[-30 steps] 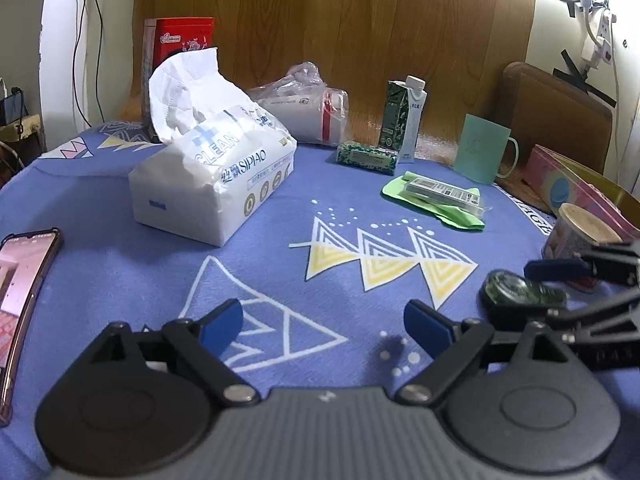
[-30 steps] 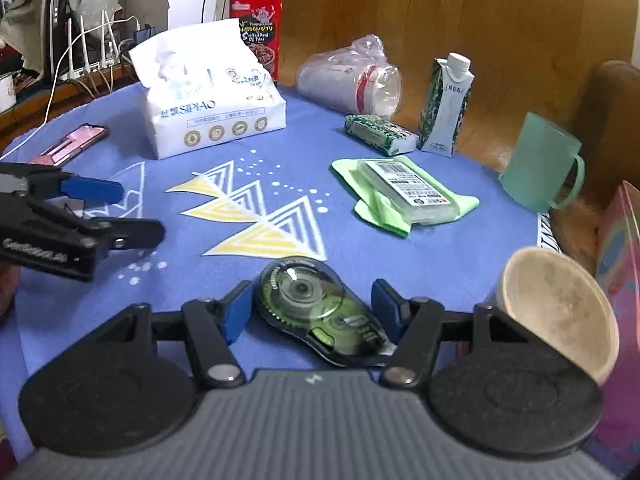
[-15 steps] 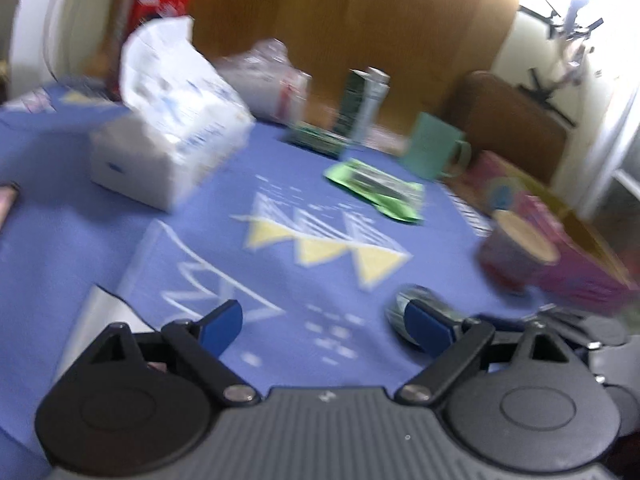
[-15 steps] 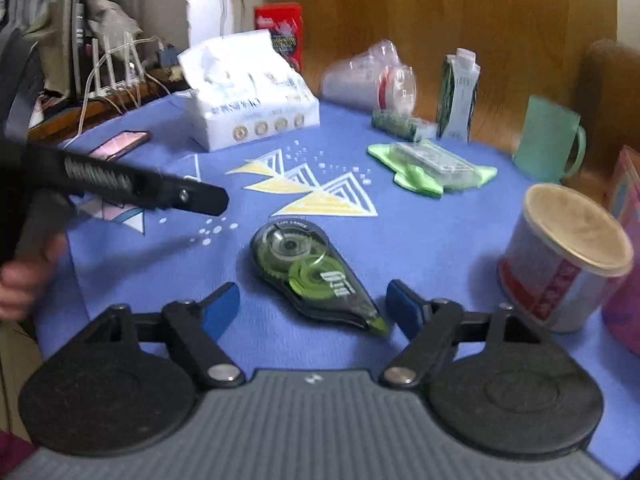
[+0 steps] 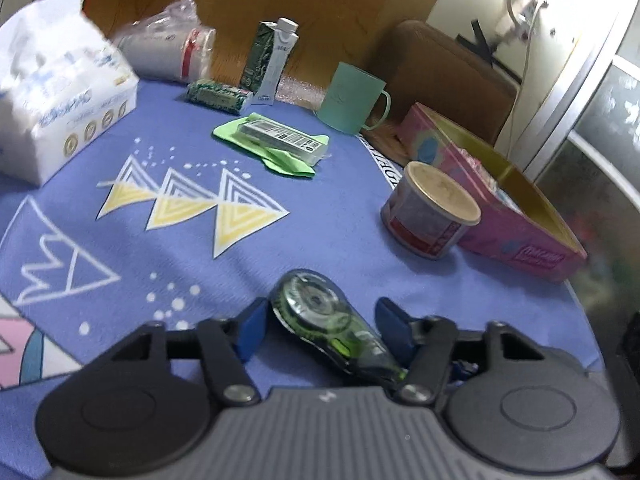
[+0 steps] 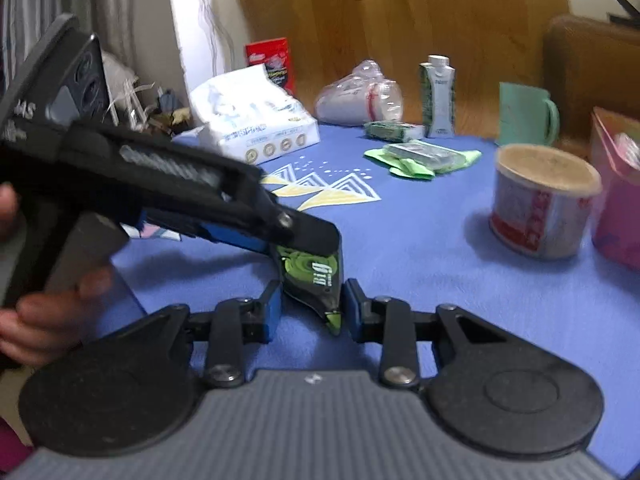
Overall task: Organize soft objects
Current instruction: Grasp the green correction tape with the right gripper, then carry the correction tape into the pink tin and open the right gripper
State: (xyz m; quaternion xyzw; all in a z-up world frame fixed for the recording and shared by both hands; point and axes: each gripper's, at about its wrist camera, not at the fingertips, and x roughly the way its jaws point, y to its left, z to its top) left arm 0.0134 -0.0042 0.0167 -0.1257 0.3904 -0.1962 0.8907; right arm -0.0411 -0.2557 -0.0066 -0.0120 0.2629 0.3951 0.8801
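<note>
A green correction tape dispenser (image 5: 316, 308) (image 6: 312, 268) sits on the blue tablecloth (image 5: 320, 216) between both grippers. My left gripper (image 5: 320, 312) (image 6: 298, 244) reaches in from the left; its jaws are closing and its pads grip the dispenser's edges. My right gripper (image 6: 312, 304) straddles the dispenser's narrow tip. Its jaws are closing too, with a small gap left at the left pad. The dispenser tilts up at its round end. A white tissue pack (image 5: 60, 100) (image 6: 256, 128) and a green cloth (image 5: 280, 156) under a clear packet lie farther back.
A paper tub (image 5: 432, 208) and a pink box (image 5: 520, 216) stand at the right. A teal mug (image 5: 352, 100), a drink carton (image 5: 272, 64), wrapped cups (image 5: 168, 52) and a small green packet (image 5: 216, 94) line the back. A hand (image 6: 40, 312) holds the left gripper.
My left gripper swung right onto the dispenser and its jaws narrowed around it. My right jaws narrowed around the tip. The dispenser's round end tipped up.
</note>
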